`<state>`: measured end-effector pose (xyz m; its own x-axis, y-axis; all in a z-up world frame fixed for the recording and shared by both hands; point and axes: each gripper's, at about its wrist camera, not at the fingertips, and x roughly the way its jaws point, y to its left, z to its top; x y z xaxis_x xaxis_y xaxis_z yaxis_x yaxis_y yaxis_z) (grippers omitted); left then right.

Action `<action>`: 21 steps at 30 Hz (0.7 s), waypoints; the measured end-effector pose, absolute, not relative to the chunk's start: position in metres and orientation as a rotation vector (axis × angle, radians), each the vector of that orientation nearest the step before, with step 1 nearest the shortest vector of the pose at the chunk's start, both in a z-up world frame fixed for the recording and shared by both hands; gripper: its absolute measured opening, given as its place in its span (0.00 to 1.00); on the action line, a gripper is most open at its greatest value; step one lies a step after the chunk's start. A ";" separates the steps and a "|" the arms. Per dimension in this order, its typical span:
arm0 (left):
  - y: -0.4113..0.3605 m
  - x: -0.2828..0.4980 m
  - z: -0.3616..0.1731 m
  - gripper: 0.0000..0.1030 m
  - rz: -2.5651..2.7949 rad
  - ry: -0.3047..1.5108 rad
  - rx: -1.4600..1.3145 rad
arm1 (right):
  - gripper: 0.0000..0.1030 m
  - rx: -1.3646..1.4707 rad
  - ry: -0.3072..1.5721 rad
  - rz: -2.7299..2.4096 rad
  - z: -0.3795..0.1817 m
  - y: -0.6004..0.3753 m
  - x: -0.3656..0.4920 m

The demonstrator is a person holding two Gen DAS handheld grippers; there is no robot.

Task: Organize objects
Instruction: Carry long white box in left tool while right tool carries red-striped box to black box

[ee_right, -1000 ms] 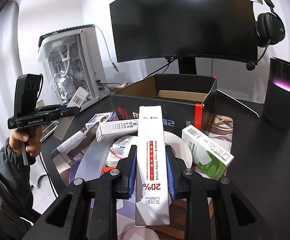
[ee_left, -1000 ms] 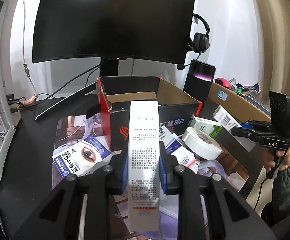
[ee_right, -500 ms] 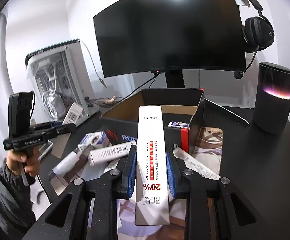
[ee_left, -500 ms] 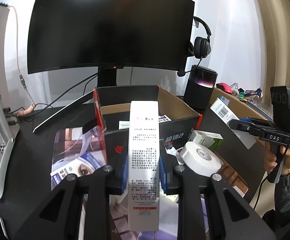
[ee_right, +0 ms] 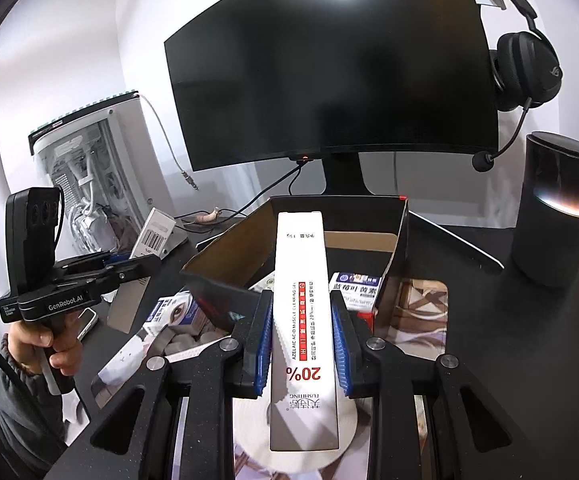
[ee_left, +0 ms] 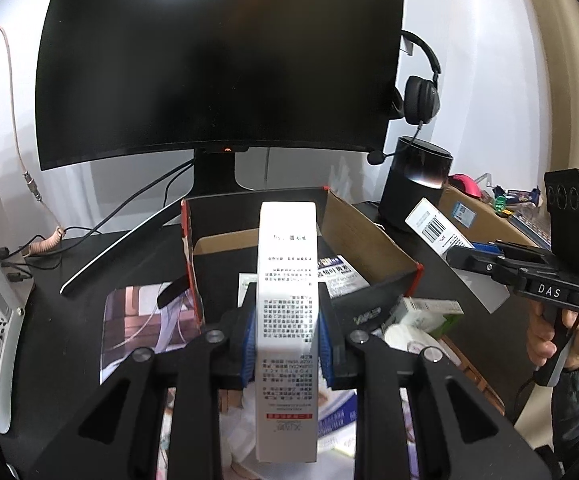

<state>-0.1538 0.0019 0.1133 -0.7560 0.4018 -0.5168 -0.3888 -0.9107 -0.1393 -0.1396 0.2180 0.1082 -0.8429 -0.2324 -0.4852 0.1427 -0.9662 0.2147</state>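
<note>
While both jaws clamp white cartons, right carton [ee_right: 304, 332] reads "AZELAIC ACID MUSCLE CLEARING GEL", "20%".

white carton [ee_right: 303, 320], blue tong pads [ee_right: 266, 344], perhaps black box [ee_right: 225, 256]

Two grippers, each with one slim white carton [ee_left: 287, 312] [ee_right: 304, 320]; one open cardboard box [ee_left: 363, 236]; one monitor [ee_left: 217, 60].

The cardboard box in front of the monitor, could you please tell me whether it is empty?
Not empty. The cardboard box stands open, and a small blue-and-white packet lies inside.
</note>
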 end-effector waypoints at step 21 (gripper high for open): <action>0.020 -0.230 0.127 0.23 2.623 -0.035 -0.803 | 0.25 0.866 -0.250 -2.790 0.113 0.226 -0.221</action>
<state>-0.2298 0.0199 0.1266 -0.7573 0.3779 -0.5327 -0.3636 -0.9215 -0.1367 -0.2210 0.2259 0.1134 -0.8056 -0.2479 -0.5381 0.1482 -0.9637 0.2222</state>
